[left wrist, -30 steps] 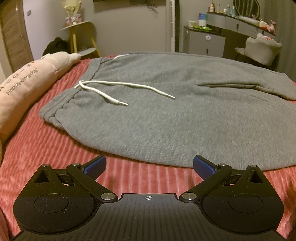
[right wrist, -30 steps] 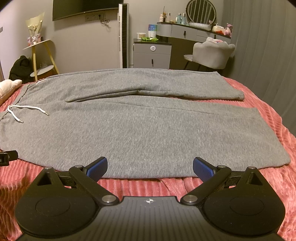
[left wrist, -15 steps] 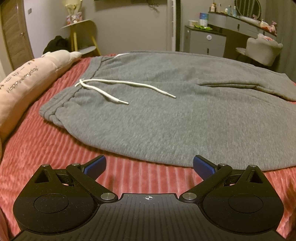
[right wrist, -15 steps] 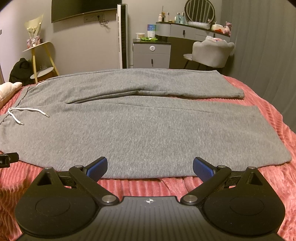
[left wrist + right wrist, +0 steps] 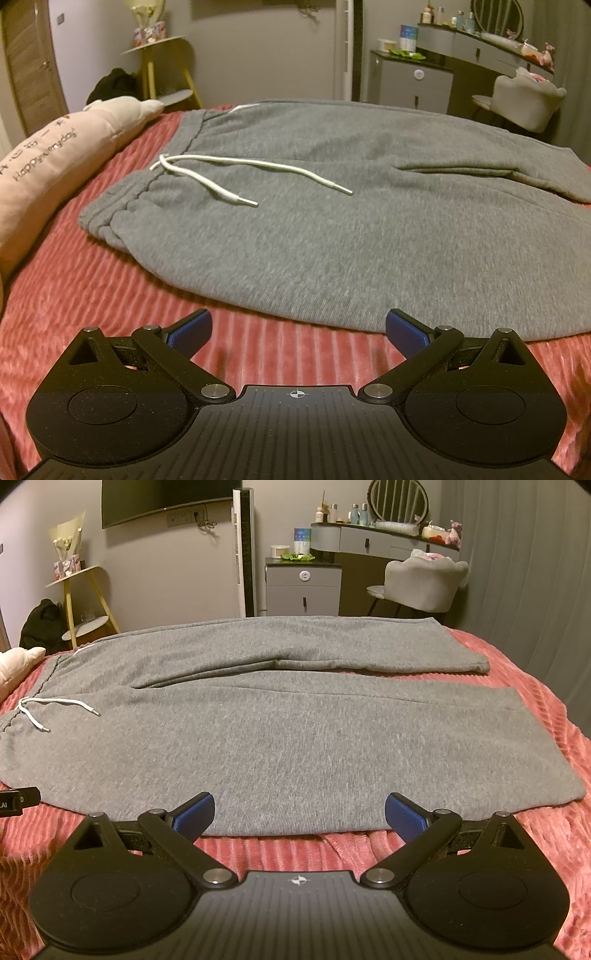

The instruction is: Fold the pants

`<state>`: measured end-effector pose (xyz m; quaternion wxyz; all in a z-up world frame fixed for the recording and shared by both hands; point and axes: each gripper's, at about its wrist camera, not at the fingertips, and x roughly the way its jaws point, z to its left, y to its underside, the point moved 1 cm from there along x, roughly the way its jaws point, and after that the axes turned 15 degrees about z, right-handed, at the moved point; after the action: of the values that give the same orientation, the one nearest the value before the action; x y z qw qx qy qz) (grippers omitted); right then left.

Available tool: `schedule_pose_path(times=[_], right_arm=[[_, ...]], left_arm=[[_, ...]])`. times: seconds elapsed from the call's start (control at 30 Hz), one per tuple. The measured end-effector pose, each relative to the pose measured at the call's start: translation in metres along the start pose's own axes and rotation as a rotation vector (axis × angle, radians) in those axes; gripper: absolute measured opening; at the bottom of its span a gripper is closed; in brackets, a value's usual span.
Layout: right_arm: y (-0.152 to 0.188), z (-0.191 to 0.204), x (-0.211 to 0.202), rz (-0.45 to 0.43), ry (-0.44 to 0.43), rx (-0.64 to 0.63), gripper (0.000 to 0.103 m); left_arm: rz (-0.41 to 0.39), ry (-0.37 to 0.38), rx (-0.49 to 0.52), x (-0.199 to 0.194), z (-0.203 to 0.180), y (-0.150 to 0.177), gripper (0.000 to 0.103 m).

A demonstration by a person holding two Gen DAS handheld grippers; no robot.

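Observation:
Grey sweatpants [image 5: 332,229] lie flat on a pink ribbed bedspread [image 5: 92,295], waistband at the left with a white drawstring [image 5: 236,173]. In the right wrist view the pants [image 5: 295,731] spread with both legs pointing right, the far leg [image 5: 332,646] slightly apart from the near one. My left gripper [image 5: 297,332] is open and empty, just short of the near edge by the waist. My right gripper [image 5: 299,814] is open and empty at the near edge of the near leg.
A pink pillow [image 5: 55,158] lies left of the waistband. Beyond the bed stand a yellow side table [image 5: 81,602], a grey cabinet [image 5: 303,587], a dressing table [image 5: 384,542] and a grey chair [image 5: 424,579]. A curtain [image 5: 524,572] hangs at the right.
The left gripper has drifted slightly back and left, so more bedspread shows before the pants' edge. The right gripper has barely moved. Both stay open.

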<state>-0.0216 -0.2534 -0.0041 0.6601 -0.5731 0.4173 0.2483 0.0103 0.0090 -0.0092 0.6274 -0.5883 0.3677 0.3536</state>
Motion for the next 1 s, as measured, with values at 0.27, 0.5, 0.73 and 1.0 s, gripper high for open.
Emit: schedule_pose_path(times=[0.27, 0.5, 0.73, 1.0], right_arm=[[-0.0003, 0.0000, 0.0006, 0.002, -0.005, 0.004, 0.099], [-0.0004, -0.0002, 0.0004, 0.003, -0.006, 0.005, 0.099], [-0.0008, -0.0001, 0.0006, 0.006, -0.012, 0.011, 0.099], [-0.0005, -0.0015, 0.0012, 0.009, -0.017, 0.014, 0.099]], left_arm=[[0.005, 0.001, -0.005, 0.0008, 0.0013, 0.0002, 0.103], [0.005, 0.000, -0.008, 0.0007, 0.0014, 0.0001, 0.103], [0.007, 0.002, -0.011, 0.0010, 0.0019, 0.0005, 0.103], [0.010, 0.002, -0.013, 0.0009, 0.0022, 0.0009, 0.103]])
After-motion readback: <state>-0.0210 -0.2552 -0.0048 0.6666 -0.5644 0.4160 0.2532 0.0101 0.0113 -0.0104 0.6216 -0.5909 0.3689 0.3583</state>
